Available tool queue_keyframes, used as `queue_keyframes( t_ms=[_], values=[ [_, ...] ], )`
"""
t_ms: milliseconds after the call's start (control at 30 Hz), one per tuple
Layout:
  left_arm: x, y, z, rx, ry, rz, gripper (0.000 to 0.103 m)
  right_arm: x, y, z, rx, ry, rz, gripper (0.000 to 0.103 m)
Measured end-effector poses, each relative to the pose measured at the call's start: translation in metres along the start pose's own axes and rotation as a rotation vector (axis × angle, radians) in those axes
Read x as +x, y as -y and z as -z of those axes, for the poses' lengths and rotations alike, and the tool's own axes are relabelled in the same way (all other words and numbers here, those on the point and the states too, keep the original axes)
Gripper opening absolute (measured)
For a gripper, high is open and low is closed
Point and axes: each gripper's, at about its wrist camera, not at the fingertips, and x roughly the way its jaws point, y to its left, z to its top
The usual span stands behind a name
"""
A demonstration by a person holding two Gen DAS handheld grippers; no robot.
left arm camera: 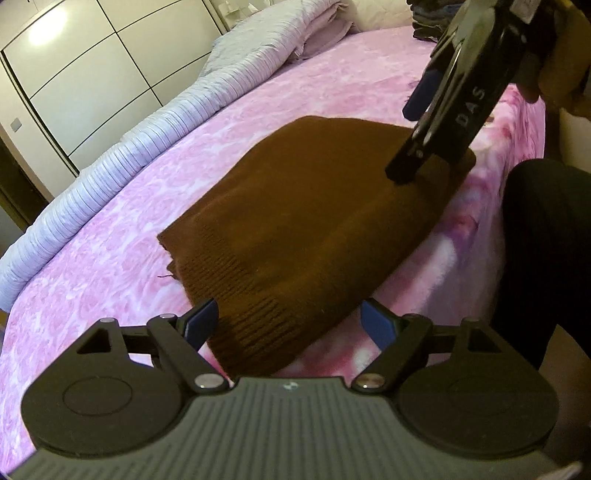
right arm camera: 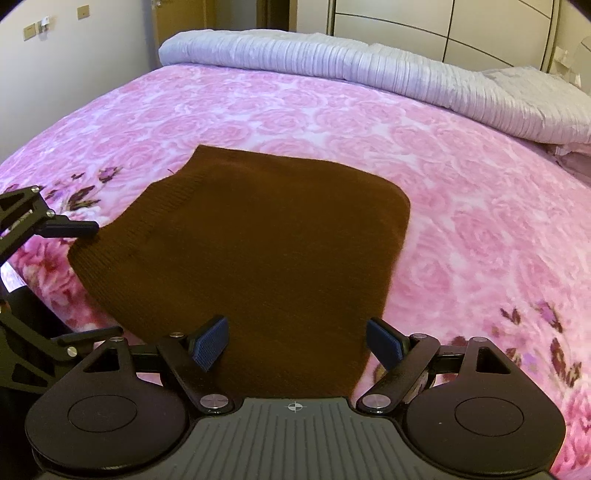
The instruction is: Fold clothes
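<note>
On the bed [right arm camera: 258, 107], over a pink rose-print cover, a brown knitted garment [right arm camera: 258, 240] lies folded flat, ribbed along one edge, near the bed's side. The left tongs [left arm camera: 288, 321] gape wide above its ribbed corner, gripping nothing; the right tongs [right arm camera: 299, 339] also stand open and empty. Only the left view shows a dark clothes pile [left arm camera: 428, 18]. A pleated lilac quilt [right arm camera: 369, 62] lies bunched along the far side.

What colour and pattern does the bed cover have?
The bed cover is pink with a rose pattern and some purple flowers; the right wrist view shows it best.
</note>
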Motion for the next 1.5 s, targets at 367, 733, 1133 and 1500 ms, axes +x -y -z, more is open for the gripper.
queue_keyframes(
  t_ms=[367, 733, 1133, 1500],
  values=[
    [-0.016, -0.017, 0.010, 0.030, 0.027, -0.030, 0.084, -0.050, -0.015, 0.039, -0.458, 0.167, -0.046, 0.084],
    [-0.014, -0.028, 0.004, 0.118, 0.059, -0.042, 0.084, -0.030, -0.054, 0.078, -0.874, 0.167, -0.002, 0.055],
    [0.015, -0.021, 0.009, 0.413, 0.044, -0.070, 0.060, 0.007, -0.063, 0.051, -0.787, 0.194, -0.015, 0.028],
    [0.001, -0.053, -0.006, 0.295, 0.026, 0.071, 0.063, -0.004, -0.066, 0.063, -0.856, 0.197, -0.002, 0.035]
  ],
)
